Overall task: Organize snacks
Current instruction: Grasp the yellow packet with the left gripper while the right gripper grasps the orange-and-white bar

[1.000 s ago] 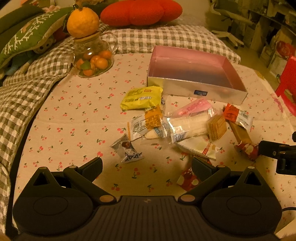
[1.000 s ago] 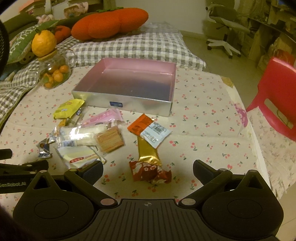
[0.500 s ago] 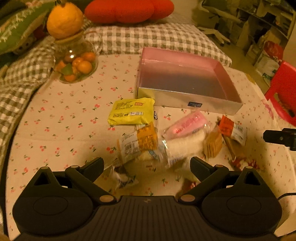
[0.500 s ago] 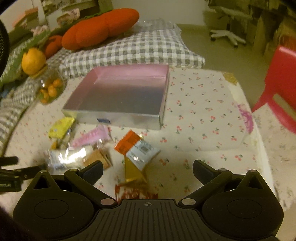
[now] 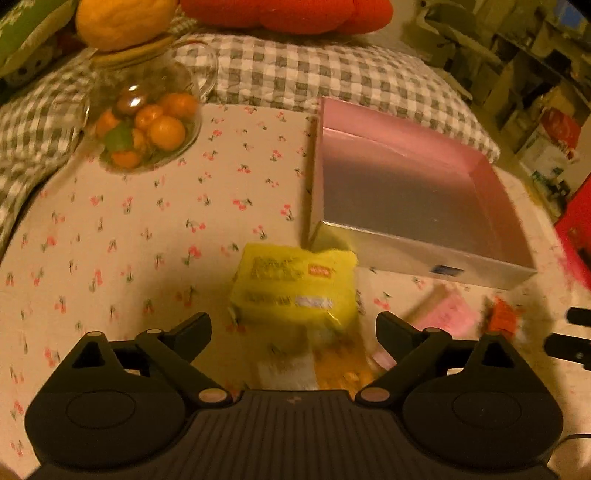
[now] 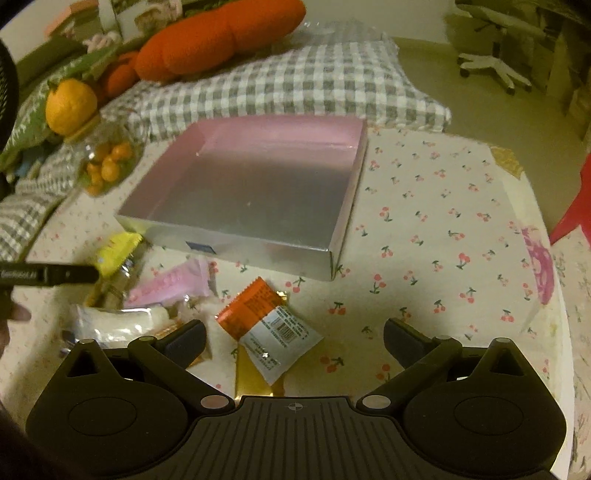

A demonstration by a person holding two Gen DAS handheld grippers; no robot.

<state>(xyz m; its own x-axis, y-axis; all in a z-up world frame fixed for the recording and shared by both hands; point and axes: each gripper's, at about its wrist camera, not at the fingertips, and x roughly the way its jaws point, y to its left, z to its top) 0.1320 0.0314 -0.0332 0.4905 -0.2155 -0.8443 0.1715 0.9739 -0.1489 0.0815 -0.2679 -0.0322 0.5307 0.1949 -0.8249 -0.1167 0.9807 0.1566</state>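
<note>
A pile of snack packets lies on the cherry-print tablecloth in front of an empty pink box (image 5: 406, 195) (image 6: 258, 184). My left gripper (image 5: 293, 326) is open and empty, with a yellow packet (image 5: 295, 288) just ahead between its fingers. My right gripper (image 6: 293, 332) is open and empty, over an orange-and-white packet (image 6: 269, 321) and a gold wrapper (image 6: 255, 380). A pink packet (image 6: 170, 288) and a white packet (image 6: 118, 325) lie to its left. The left gripper's finger (image 6: 48, 275) shows at the left edge of the right wrist view.
A glass jar of small oranges (image 5: 147, 125) with a large citrus on top (image 5: 122, 18) stands at the back left. Checked cushions (image 5: 314, 77) and an orange pillow (image 6: 221, 37) lie behind the box. A red chair (image 6: 576, 206) stands at the table's right.
Both grippers have moved forward toward the box. The left one has passed over the pile to the yellow packet. The right one is now over the orange-and-white packet. Both stay open.
</note>
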